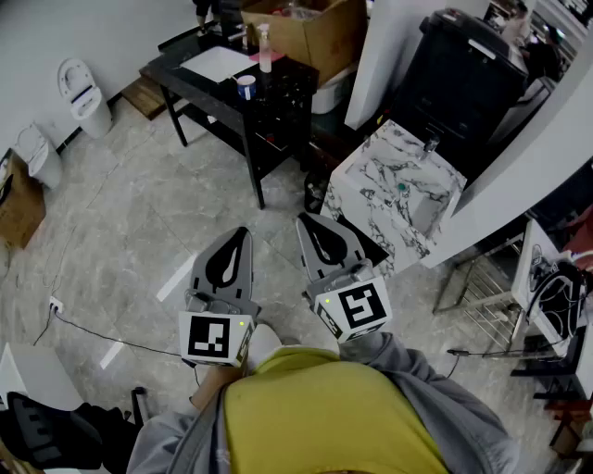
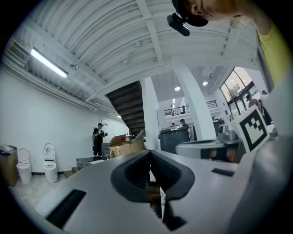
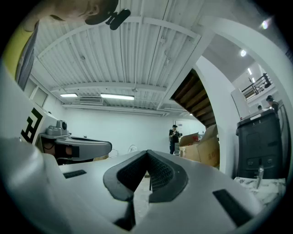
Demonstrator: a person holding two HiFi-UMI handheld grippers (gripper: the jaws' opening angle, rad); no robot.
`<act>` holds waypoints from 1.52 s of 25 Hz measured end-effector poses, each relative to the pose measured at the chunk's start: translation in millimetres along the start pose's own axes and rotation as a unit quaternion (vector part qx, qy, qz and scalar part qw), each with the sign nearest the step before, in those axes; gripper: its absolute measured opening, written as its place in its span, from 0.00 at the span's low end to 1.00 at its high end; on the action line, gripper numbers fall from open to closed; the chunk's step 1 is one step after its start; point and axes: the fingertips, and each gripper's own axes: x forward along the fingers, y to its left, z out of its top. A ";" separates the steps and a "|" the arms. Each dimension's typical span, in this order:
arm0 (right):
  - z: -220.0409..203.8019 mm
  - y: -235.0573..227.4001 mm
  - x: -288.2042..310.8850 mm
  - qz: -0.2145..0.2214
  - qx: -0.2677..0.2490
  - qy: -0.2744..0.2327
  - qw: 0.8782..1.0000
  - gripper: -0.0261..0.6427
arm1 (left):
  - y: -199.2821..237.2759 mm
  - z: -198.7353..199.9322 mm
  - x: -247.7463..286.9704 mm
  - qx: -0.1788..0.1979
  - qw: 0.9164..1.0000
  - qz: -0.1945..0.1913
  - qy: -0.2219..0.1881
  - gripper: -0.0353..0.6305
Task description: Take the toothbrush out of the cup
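A small blue and white cup (image 1: 246,86) stands on the black table (image 1: 215,63) at the back of the head view. It is too small there to make out a toothbrush in it. My left gripper (image 1: 243,231) and right gripper (image 1: 301,220) are held close to my body, side by side over the tiled floor and far from the table. The jaws of both are closed tip to tip with nothing between them. The left gripper view shows its grey fingers (image 2: 114,192) meeting at a point, and the right gripper view shows the same for its own fingers (image 3: 192,187).
A pink bottle (image 1: 266,51) and white paper lie on the table. A marble sink counter (image 1: 398,185) stands ahead on the right, beside a black bin (image 1: 463,74). Cardboard boxes (image 1: 310,28), two white toilets (image 1: 82,93), a floor cable (image 1: 102,338) and a distant person (image 2: 98,139) are around.
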 end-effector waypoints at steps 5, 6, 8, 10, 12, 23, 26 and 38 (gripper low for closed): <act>-12.8 -11.5 26.0 0.003 0.018 0.002 1.000 0.06 | 17.7 -11.3 20.2 -0.006 1.000 0.001 0.003 0.06; -15.3 -14.0 33.5 0.003 0.019 0.002 1.000 0.06 | 23.5 -14.0 25.6 -0.007 1.000 0.000 0.003 0.06; -18.6 -18.9 51.1 0.004 0.016 0.000 1.000 0.06 | 37.2 -18.5 38.4 -0.009 1.000 0.000 0.001 0.06; -21.8 -25.2 72.9 0.007 0.011 -0.002 1.000 0.08 | 53.0 -22.2 54.9 -0.011 1.000 -0.002 -0.001 0.06; -25.1 -34.4 97.8 0.006 0.008 -0.004 1.000 0.11 | 70.5 -26.0 75.9 -0.011 1.000 -0.007 -0.002 0.06; -34.8 -77.0 249.7 -0.003 -0.003 -0.005 1.000 0.17 | 183.6 -35.6 188.9 -0.005 0.999 -0.031 -0.006 0.06; -41.1 -88.7 281.2 -0.012 0.000 -0.003 1.000 0.18 | 203.2 -41.4 213.8 -0.015 0.999 -0.043 -0.006 0.06; -63.3 -116.2 350.5 -0.032 0.005 0.020 0.999 0.18 | 251.0 -66.4 272.4 -0.032 0.997 -0.063 -0.002 0.06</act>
